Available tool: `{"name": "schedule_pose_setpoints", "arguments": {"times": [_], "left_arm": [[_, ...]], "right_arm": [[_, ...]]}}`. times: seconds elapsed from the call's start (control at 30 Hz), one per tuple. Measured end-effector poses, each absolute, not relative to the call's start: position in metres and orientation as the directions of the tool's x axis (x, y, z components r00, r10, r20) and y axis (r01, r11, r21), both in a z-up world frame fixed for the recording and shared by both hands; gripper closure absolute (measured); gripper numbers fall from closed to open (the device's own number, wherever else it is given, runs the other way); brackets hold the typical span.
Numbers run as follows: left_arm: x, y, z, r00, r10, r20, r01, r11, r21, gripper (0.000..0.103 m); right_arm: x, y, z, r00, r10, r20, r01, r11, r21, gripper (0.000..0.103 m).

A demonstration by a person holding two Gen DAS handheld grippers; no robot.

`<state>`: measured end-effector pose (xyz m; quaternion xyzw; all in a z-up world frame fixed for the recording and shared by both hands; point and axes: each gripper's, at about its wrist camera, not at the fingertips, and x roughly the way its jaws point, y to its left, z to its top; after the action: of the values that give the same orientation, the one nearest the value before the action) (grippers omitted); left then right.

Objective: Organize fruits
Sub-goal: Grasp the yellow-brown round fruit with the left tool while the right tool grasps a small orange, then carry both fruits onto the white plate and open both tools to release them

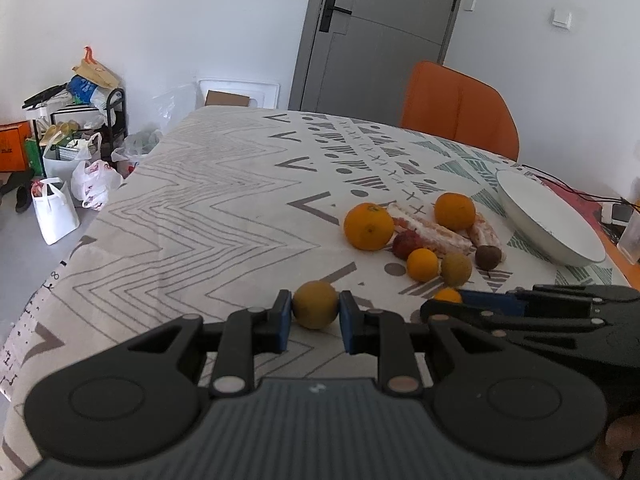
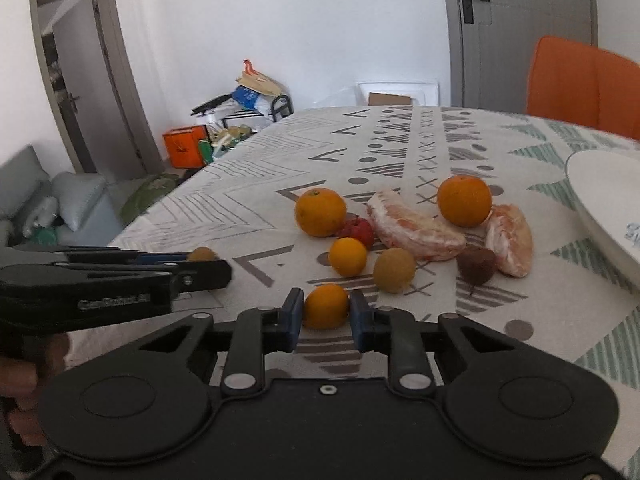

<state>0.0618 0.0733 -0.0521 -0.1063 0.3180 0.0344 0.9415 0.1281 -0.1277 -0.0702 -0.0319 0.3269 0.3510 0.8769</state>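
In the left wrist view my left gripper point(image 1: 315, 312) is shut on a round yellow-brown fruit point(image 1: 315, 300) that rests on the patterned tablecloth point(image 1: 208, 216). In the right wrist view my right gripper point(image 2: 326, 316) is shut on a small orange point(image 2: 326, 304) on the cloth. Each gripper also shows side-on in the other view: the right gripper point(image 1: 448, 300) and the left gripper point(image 2: 202, 264). Beyond them lie two big oranges point(image 2: 320, 212) point(image 2: 464, 200), a small orange point(image 2: 347, 257), a yellow-brown fruit point(image 2: 394, 270), a red fruit point(image 2: 358, 231), a dark brown fruit point(image 2: 476, 265) and two peeled pomelo pieces point(image 2: 412, 226) point(image 2: 510, 246).
A white bowl point(image 2: 600, 200) stands at the right of the fruit pile. An orange chair point(image 1: 460, 108) stands behind the table's far edge. Bags and a cluttered rack point(image 1: 76, 140) are on the floor to the left. A hand point(image 2: 24, 376) holds the left gripper.
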Motion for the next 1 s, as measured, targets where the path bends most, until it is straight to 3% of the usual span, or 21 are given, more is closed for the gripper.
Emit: {"name": "schedule_pose_setpoints", "arguments": {"times": [1.0], "left_arm": [[0.091, -0.017, -0.013, 0.849, -0.118, -0.516, 0.063, 0.99, -0.124, 0.079]], "right_arm": [[0.123, -0.247, -0.027, 0.71, 0.533, -0.461, -0.5, 0.842, 0.202, 0.08]]}}
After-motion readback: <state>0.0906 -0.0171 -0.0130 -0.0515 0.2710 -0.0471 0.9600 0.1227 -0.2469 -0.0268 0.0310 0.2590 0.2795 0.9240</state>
